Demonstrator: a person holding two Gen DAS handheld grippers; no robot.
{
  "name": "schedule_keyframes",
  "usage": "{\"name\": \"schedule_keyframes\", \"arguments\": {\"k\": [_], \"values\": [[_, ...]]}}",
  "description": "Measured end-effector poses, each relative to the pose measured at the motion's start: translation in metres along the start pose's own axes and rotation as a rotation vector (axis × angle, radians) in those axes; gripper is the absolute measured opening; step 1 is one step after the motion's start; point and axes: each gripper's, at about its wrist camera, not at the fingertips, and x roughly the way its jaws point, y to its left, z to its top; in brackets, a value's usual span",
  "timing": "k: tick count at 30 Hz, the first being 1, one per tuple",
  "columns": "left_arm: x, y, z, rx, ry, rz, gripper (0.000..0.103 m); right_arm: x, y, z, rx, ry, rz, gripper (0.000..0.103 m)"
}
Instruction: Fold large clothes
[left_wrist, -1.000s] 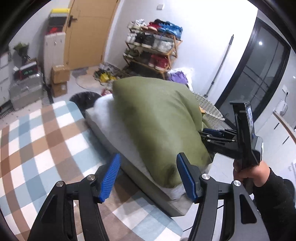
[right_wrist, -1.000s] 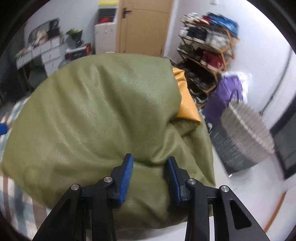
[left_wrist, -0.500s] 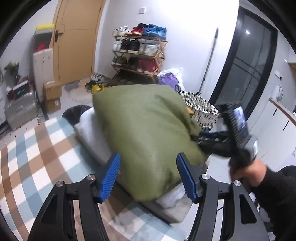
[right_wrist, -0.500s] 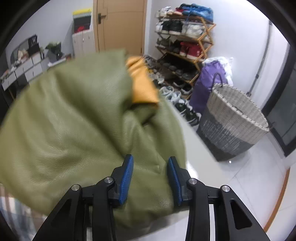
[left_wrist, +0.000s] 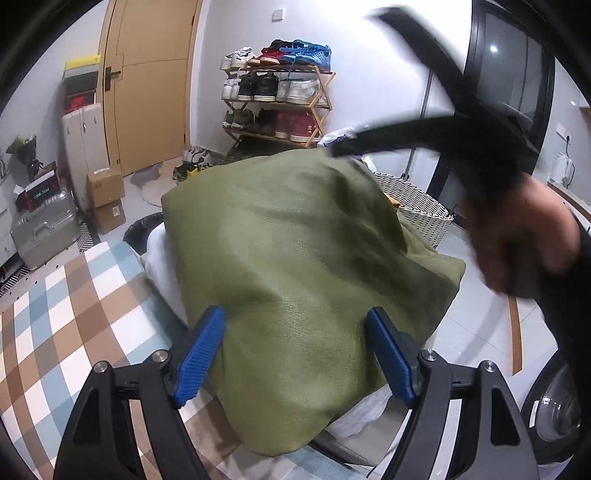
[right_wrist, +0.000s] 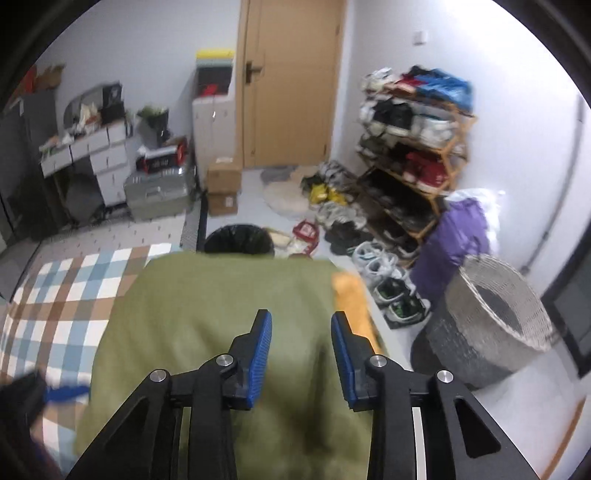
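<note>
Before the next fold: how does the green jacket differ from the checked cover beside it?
The green jacket is plain olive with a leathery grain; the checked cover is brown, blue and white squares. The jacket is heaped in a mound; the cover lies flat. The jacket shows an orange lining at one side; the cover shows none. Both are fabric on the bed.

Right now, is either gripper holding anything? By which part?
Nothing held: left gripper fingers opening, right gripper fingers closing, both empty; green jacket lies beyond them, unpinched.
</note>
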Motion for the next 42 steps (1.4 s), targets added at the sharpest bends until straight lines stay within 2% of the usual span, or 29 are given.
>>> {"name": "schedule_keyframes", "arguments": {"k": [3,5,8,10,12,14,16,17,18,19,20,21,23,25,28,30,32,35,39,40,42], "values": [[-0.002,0.002,0.0,-0.006,-0.008,-0.022,0.074,0.072,0.001,0.013,-0.027,0.194,-0.071,0.03],[-0.004,0.001,0.002,0.001,-0.022,-0.026,0.075,0.106,-0.003,0.0,0.018,0.312,-0.054,0.03],[-0.005,0.004,0.003,-0.027,-0.017,-0.052,0.076,0.1,-0.02,0.002,0.099,0.308,0.004,0.03],[-0.006,0.007,0.003,-0.052,-0.002,-0.064,0.076,0.073,-0.028,-0.001,0.116,0.238,-0.004,0.031],[-0.01,0.014,0.001,-0.09,0.009,-0.066,0.076,0.03,-0.032,-0.01,0.142,0.128,-0.023,0.033],[-0.02,0.022,-0.002,-0.149,-0.002,-0.061,0.076,-0.022,-0.028,-0.032,0.163,0.033,0.018,0.035],[-0.036,0.021,-0.004,-0.154,-0.043,-0.028,0.076,-0.069,-0.02,-0.058,0.175,-0.055,0.047,0.04],[-0.045,0.019,-0.006,-0.143,-0.067,0.003,0.076,-0.088,-0.015,-0.067,0.176,-0.096,0.065,0.049],[-0.056,0.013,-0.007,-0.12,-0.098,0.036,0.076,-0.11,-0.009,-0.078,0.183,-0.149,0.073,0.065],[-0.07,0.005,-0.01,-0.09,-0.134,0.064,0.076,-0.138,-0.003,-0.097,0.2,-0.216,0.058,0.073],[-0.085,-0.002,-0.013,-0.069,-0.166,0.076,0.078,-0.161,0.002,-0.113,0.215,-0.279,0.051,0.088],[-0.091,-0.005,-0.015,-0.059,-0.182,0.077,0.081,-0.176,0.005,-0.123,0.222,-0.324,0.049,0.097],[-0.121,-0.019,-0.024,-0.043,-0.247,0.095,0.098,-0.215,0.02,-0.155,0.223,-0.428,0.013,0.103],[-0.147,-0.03,-0.034,-0.022,-0.328,0.114,0.102,-0.235,0.032,-0.173,0.207,-0.468,-0.003,0.103],[-0.173,-0.049,-0.047,0.029,-0.388,0.164,0.102,-0.266,0.056,-0.201,0.186,-0.506,-0.068,0.103],[-0.179,-0.05,-0.05,0.017,-0.372,0.192,0.102,-0.285,0.068,-0.219,0.209,-0.54,-0.108,0.103],[-0.191,-0.052,-0.063,-0.026,-0.365,0.182,0.102,-0.3,0.076,-0.238,0.228,-0.56,-0.104,0.103],[-0.2,-0.051,-0.074,-0.038,-0.372,0.189,0.102,-0.319,0.086,-0.258,0.228,-0.591,-0.127,0.103],[-0.205,-0.055,-0.08,-0.041,-0.391,0.179,0.102,-0.344,0.094,-0.284,0.329,-0.735,-0.175,0.103],[-0.204,-0.056,-0.081,-0.037,-0.388,0.175,0.102,-0.346,0.097,-0.284,0.311,-0.738,-0.155,0.103],[-0.205,-0.06,-0.082,-0.016,-0.386,0.191,0.102,-0.347,0.102,-0.277,0.285,-0.696,-0.208,0.103]]}}
